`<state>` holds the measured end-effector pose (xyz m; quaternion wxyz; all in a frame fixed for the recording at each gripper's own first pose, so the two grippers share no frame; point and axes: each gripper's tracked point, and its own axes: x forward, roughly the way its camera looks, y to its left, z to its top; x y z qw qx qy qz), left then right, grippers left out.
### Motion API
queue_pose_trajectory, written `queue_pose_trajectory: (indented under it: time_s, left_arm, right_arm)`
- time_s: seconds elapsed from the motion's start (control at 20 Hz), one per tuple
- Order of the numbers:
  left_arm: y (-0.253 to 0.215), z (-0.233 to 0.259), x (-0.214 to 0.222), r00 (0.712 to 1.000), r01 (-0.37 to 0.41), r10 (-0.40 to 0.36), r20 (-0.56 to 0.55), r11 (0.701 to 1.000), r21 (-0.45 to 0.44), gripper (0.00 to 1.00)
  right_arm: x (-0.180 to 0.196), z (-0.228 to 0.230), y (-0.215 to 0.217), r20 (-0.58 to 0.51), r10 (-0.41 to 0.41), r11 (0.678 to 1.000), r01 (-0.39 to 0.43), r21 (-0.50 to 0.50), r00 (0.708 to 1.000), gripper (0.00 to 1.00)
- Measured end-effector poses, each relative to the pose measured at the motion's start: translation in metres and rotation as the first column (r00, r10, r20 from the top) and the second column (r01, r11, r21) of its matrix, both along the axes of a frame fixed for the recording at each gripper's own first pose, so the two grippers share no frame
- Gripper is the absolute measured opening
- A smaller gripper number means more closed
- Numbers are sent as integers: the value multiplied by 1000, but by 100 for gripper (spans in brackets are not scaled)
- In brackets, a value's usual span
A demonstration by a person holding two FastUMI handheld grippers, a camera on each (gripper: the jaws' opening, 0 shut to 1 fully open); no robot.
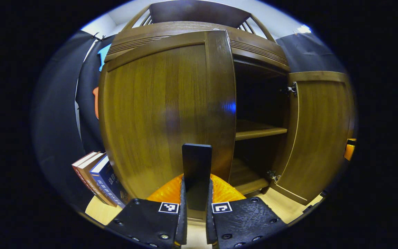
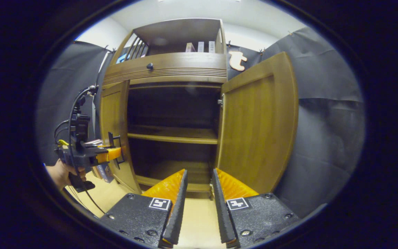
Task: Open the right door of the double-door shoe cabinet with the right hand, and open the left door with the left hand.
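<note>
L gripper (image 1: 197, 207) clamped on left door (image 1: 164, 110) handle (image 1: 196, 166), R gripper (image 2: 197, 193) narrowly apart, right door (image 2: 257, 128) open

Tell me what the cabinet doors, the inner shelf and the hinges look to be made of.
Left door: wood or wood veneer, visible grain, glossy varnish judging by the light glare on it. Right door: same brown grained look, satin sheen. Shelf: lighter wood-look board; solid or laminate, cannot tell. Hinges: silvery metal, probably steel, with bright glints.
</note>
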<state>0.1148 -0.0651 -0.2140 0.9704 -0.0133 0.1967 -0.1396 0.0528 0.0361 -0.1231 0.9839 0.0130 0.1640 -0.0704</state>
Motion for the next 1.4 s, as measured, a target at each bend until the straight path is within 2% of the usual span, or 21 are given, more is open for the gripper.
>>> queue_pose_trajectory:
  time_s: [0.45, 0.7, 1.0, 1.1, 1.4]
  left_arm:
    - [35, 7, -37, 999, -42, 42, -9, 999, 8, 20]
    - [61, 10, -55, 995, -104, 103, 19, 993, 54, 20]
    - [95, 13, -74, 984, -181, 180, 20, 981, 64, 19]
    - [107, 13, -80, 978, -207, 207, 14, 976, 66, 19]
    - [146, 13, -92, 960, -281, 281, 17, 958, 52, 19]
  right_arm:
    - [12, -9, 25, -21, 77, 997, -76, 15, 997, 46]
    - [32, -4, 46, -5, 90, 996, -90, 14, 996, 48]
    - [40, -7, 53, -3, 90, 996, -90, 25, 996, 46]
    - [43, -6, 58, -1, 98, 995, -98, 29, 995, 48]
    - [55, -8, 81, 2, 138, 990, -138, 28, 990, 47]
